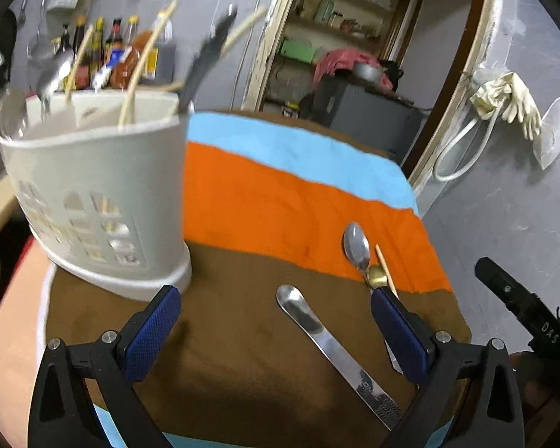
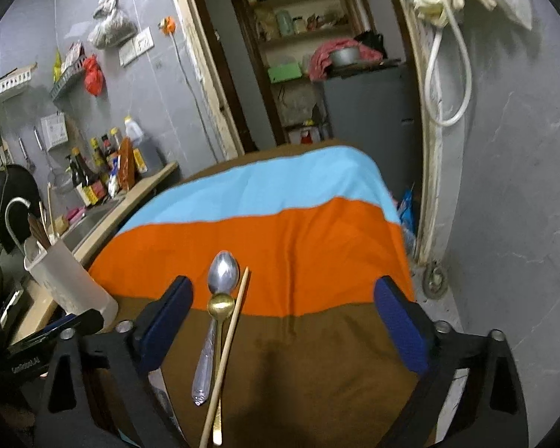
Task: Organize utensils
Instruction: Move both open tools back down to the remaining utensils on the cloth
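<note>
**Thin, slick cutlery lying flat on cloth: grip at the handles**

Nearest in the left wrist view, the left gripper (image 1: 276, 330) hangs with its blue-padded jaws spread wide and nothing between them. Just ahead of it a flat, polished steel spatula-like utensil (image 1: 330, 343) lies on the brown band of the striped brown, orange and blue cloth (image 1: 265, 201). It looks stiff, light and slippery, and it sits flush with the fabric, so a pinch across the narrow handle edges is likely safer than one at the blade.

The right gripper (image 2: 283, 326) is likewise spread and empty. Between its fingers lie a silver steel spoon with an embossed handle (image 2: 220, 287), a small gold-coloured spoon (image 2: 220, 304) whose bowl touches the silver spoon's neck, and a single pale wooden chopstick (image 2: 229, 339) angled just beside them. The three are crowded; the chopstick is light and may roll, so taking one piece at mid-handle seems wise.

Farther left stands the white perforated plastic utensil caddy (image 1: 93, 183), already holding chopsticks and a dark-handled tool, blurred.
</note>
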A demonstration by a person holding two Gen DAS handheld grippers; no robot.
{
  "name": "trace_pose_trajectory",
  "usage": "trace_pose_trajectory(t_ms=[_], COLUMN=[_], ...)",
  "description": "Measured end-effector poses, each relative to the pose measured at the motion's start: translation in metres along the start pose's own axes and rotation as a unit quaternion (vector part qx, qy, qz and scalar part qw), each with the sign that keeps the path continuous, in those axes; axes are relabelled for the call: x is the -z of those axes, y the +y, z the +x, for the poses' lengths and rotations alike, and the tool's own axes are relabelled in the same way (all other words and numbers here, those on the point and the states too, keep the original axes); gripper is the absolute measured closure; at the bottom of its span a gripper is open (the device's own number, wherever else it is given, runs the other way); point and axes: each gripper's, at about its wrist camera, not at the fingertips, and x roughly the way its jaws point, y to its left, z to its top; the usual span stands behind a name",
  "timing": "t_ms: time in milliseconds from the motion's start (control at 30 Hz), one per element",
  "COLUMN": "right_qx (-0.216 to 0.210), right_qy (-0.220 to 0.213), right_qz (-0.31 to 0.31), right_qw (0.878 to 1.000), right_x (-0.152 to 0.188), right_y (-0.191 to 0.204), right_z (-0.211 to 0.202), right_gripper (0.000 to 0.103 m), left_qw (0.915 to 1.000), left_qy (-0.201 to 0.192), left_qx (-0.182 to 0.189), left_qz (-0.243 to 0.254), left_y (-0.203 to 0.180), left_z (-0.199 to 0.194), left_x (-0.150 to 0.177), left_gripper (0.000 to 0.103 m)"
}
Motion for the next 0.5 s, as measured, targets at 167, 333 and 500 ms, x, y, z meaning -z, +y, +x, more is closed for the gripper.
trace_pose_trajectory(t_ms=[167, 333, 500], right_qx=[-0.014, -0.025, -0.034], right_qy=[0.022, 0.039, 0.053], right_qz=[-0.007, -0.004, -0.008], right_qw=[1.0, 0.999, 0.998], right_x=[0.008, 0.012, 0.013], right_y=[0.001, 0.0, 0.002], right_z=[0.015, 0.028, 0.038], right_gripper=[0.032, 0.039, 0.06], left_qw=[0.9997, 0.9984, 0.996], left_qy=[0.023, 0.054, 0.084], left_qx=[0.005, 0.016, 0.029], left_qz=[0.001, 0.005, 0.011], left_y=[-0.002, -0.005, -0.006], left_z=[0.016, 0.031, 0.044], left_x=[0.008, 0.012, 0.012], left_gripper=[0.012, 0.034, 0.044])
